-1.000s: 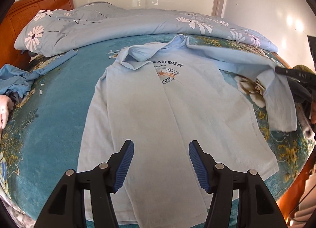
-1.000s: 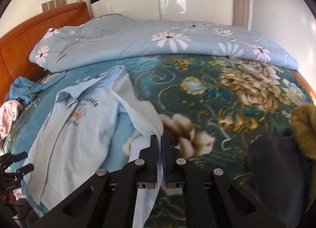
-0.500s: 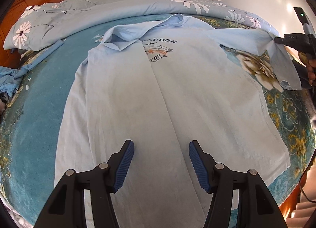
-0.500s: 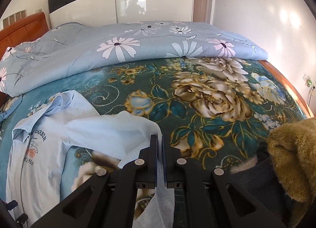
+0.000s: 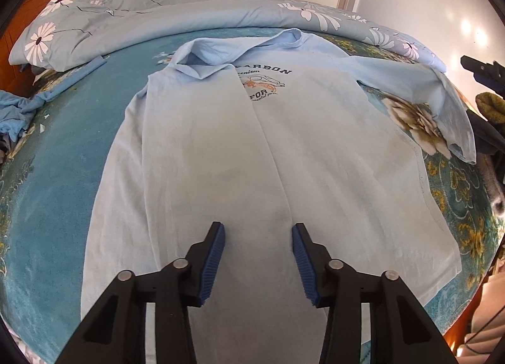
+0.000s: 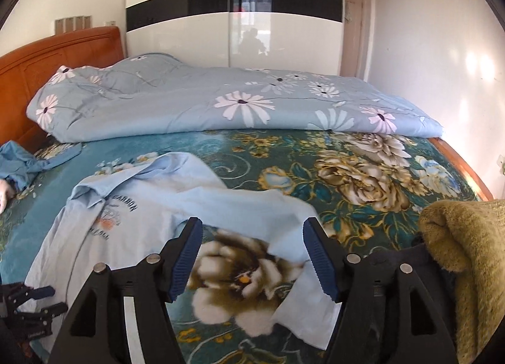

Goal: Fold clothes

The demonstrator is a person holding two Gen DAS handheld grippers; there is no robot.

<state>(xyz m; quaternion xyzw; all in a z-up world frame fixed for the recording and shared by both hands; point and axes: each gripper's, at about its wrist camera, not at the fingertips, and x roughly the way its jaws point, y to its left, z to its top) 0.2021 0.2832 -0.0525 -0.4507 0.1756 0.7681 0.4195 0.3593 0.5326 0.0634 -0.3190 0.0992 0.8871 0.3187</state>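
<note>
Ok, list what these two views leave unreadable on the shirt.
- Chest print: left wrist view, its left part lies under the folded panel.
- Shirt hem: left wrist view, behind the open left gripper.
- Sleeve cuff: right wrist view, partly behind the open right gripper.

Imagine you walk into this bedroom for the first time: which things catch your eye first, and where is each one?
The pale blue printed T-shirt lies spread across the middle of the bed, its left side already folded inward and its right sleeve stretched out over the teal floral blanket. Behind it, a light blue daisy-print duvet runs along the far edge beside the orange wooden headboard. Both the left gripper and right gripper hang open above the shirt.
</note>
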